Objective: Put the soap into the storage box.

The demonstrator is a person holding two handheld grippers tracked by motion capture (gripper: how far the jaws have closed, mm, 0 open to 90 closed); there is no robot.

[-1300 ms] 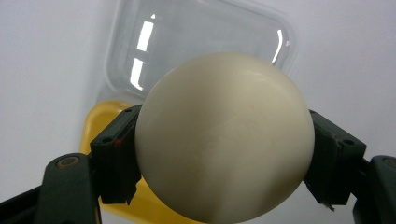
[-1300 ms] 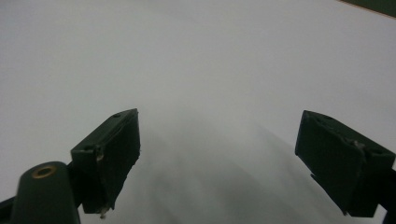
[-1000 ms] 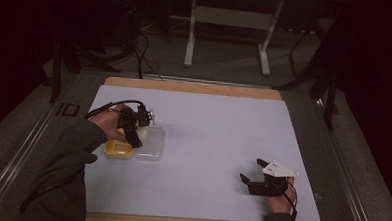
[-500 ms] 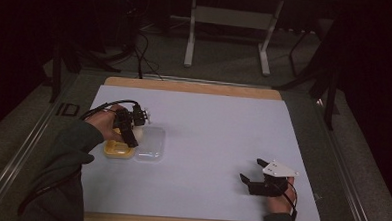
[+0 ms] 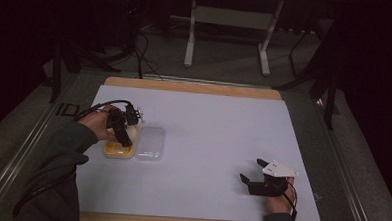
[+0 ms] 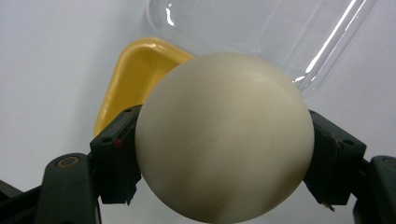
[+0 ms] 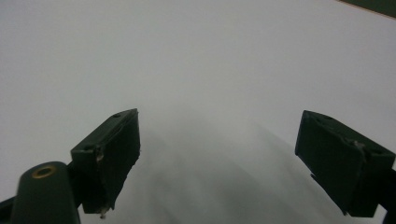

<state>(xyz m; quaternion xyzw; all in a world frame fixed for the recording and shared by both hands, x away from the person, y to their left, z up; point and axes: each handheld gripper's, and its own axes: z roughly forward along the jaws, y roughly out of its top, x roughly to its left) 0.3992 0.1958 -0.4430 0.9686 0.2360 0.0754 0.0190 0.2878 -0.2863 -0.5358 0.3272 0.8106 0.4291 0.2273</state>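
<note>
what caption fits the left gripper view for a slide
Left claw shut on a cream ball above a yellow tray, clear lid beside it.

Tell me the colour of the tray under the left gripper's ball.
Yellow. The tray shows best in the left gripper view, behind the cream ball.

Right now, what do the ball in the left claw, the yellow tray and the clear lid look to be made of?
Ball: cream, smooth, faint sheen; likely hard plastic or an egg-like shell, can't tell which.
Yellow tray: glossy moulded plastic, with a bright highlight along its rounded rim.
Clear lid: thin see-through plastic, streaked with sharp reflections.
</note>
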